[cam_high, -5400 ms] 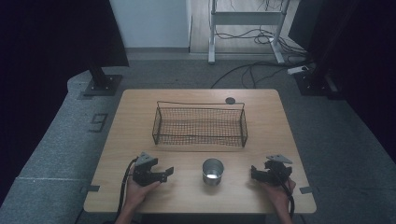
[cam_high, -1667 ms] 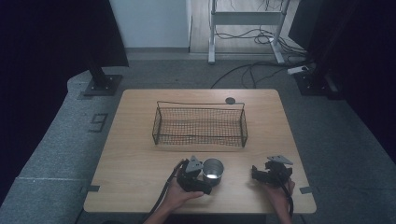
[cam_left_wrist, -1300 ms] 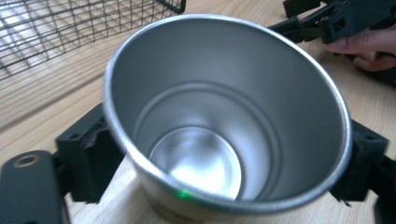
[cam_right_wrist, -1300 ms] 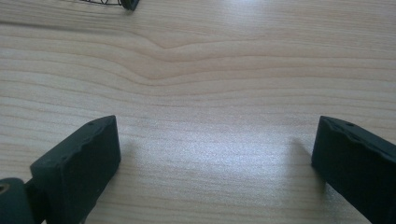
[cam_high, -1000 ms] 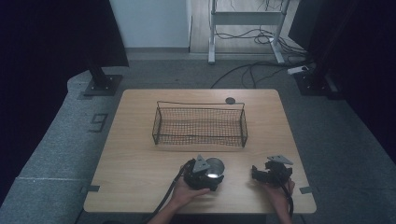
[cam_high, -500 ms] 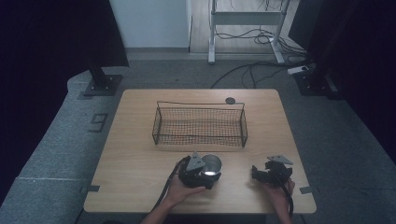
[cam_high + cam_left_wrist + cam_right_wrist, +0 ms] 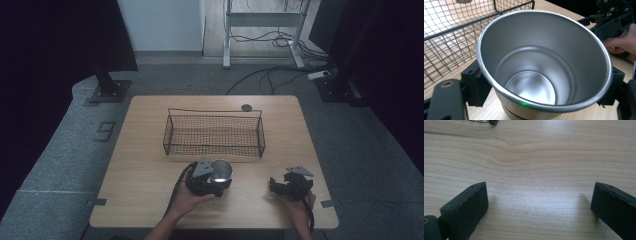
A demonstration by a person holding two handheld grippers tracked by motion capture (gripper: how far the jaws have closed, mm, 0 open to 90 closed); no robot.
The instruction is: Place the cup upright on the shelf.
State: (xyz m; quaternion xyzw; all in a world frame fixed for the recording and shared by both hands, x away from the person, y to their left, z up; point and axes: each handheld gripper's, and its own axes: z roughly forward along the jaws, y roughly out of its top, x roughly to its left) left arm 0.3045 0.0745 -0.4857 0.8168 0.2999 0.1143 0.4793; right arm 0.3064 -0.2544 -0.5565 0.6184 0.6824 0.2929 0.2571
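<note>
Left hand-held gripper (image 7: 544, 100): jaws clamped on steel cup (image 7: 544, 65), one pad each side of wall below rim. Cup sits between jaws, directly ahead, upright, mouth up, long axis vertical, base at or just off desk (image 7: 150, 165) — cannot tell which.

Right hand-held gripper (image 7: 539, 205): jaws spread wide, nothing between, bare desk ahead; well apart from cup, so left hand nearer.

Wire basket (image 7: 214, 132): just beyond cup, long axis crosswise to left gripper's reach. Judgement: next move forward and up over near wall.

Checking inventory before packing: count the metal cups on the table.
1. The metal cup stands near the table's front edge, just in front of the wire basket, between the left gripper's jaws. The basket looks empty.
</note>
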